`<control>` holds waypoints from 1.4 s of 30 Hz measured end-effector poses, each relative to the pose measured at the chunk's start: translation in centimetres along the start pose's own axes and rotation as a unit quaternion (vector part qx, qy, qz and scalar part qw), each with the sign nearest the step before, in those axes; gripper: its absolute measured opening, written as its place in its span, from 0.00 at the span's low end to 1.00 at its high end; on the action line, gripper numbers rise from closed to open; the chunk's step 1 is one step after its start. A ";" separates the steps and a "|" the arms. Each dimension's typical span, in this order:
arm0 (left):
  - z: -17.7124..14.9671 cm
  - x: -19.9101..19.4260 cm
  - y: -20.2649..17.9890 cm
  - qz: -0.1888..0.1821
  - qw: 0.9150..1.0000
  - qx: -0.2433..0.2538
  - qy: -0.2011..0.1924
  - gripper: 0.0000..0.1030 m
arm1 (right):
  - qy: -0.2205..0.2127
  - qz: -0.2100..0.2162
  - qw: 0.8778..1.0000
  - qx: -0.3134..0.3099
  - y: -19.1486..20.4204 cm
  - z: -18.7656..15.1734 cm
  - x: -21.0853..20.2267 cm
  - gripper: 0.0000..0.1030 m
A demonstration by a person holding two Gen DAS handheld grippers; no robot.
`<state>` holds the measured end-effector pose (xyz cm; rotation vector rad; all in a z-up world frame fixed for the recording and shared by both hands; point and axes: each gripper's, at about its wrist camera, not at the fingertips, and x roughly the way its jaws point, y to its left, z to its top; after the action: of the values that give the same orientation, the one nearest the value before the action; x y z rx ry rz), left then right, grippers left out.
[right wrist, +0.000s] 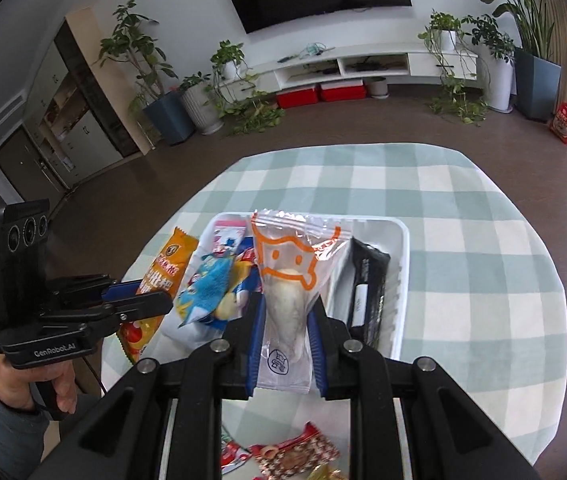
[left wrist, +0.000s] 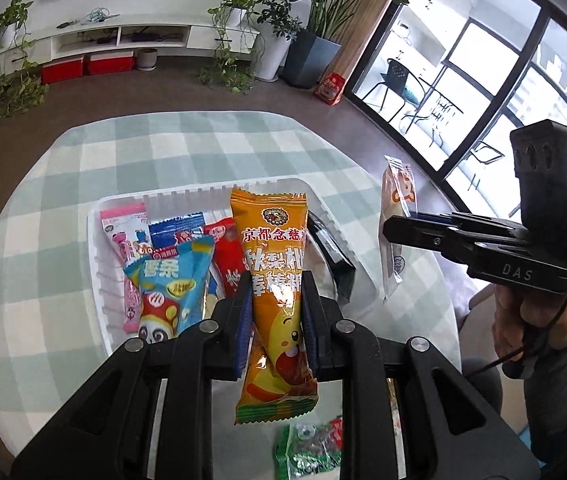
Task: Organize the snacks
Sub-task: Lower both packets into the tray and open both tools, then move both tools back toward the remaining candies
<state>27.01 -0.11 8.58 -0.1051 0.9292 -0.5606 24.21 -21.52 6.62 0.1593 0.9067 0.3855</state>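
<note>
Two held packets (left wrist: 273,280), (right wrist: 287,296); perhaps five in tray (left wrist: 95,248).

Bright daylight from the glass doors (left wrist: 463,80), sharp focus, strong fisheye curvature, dark vignetted corners

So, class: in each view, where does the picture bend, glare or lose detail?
Left wrist view: fisheye curves the window frames, whose panes blow out white; the orange snack packet stays sharp. Right wrist view: the checked tablecloth bulges, dark corners vignette, and the clear bun wrapper glints slightly.

Checked table (right wrist: 463,240), white tray (right wrist: 403,240)
</note>
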 end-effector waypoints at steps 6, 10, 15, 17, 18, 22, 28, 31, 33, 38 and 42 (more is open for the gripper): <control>1.8 4.2 1.3 0.035 0.999 -0.011 0.018 0.20 | 0.037 -0.021 0.999 -0.017 -0.7 2.1 4.4 0.22; 1.8 6.3 2.3 0.042 0.999 -0.017 0.025 0.20 | 0.060 -0.034 0.997 -0.032 -0.6 2.5 7.4 0.22; 1.7 8.2 3.1 0.047 0.998 -0.022 0.028 0.20 | 0.079 -0.042 0.995 -0.034 -1.1 2.3 9.7 0.22; 1.8 8.7 3.3 0.049 0.998 -0.023 0.029 0.20 | 0.083 -0.043 0.995 -0.036 -1.3 2.2 10.2 0.22; 1.8 8.9 3.4 0.050 0.998 -0.022 0.029 0.20 | 0.084 -0.047 0.995 -0.039 -1.3 2.1 10.4 0.22; 1.6 9.3 3.5 0.054 0.998 -0.020 0.031 0.20 | 0.082 -0.046 0.995 -0.037 -1.3 2.0 10.7 0.22; 1.3 9.8 3.5 0.057 0.998 -0.022 0.035 0.20 | 0.082 -0.047 0.995 -0.037 -1.3 1.9 10.9 0.22; 1.2 9.9 3.5 0.062 0.997 -0.024 0.035 0.23 | 0.079 -0.045 0.995 -0.032 -1.3 1.9 10.9 0.22; 1.2 9.8 3.5 0.065 0.997 -0.024 0.032 0.30 | 0.078 -0.045 0.995 -0.031 -1.3 1.8 10.7 0.22; 1.2 9.2 3.5 0.072 0.997 -0.024 0.022 0.60 | 0.069 -0.044 0.996 -0.030 -1.2 1.8 10.1 0.22; 0.9 8.6 3.3 0.076 0.997 -0.025 0.019 0.67 | 0.058 -0.042 0.997 -0.028 -1.1 1.7 9.0 0.28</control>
<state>33.07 -1.73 1.77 -0.0677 0.9801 -0.4003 30.81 -18.99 0.68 0.0473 1.0116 0.3455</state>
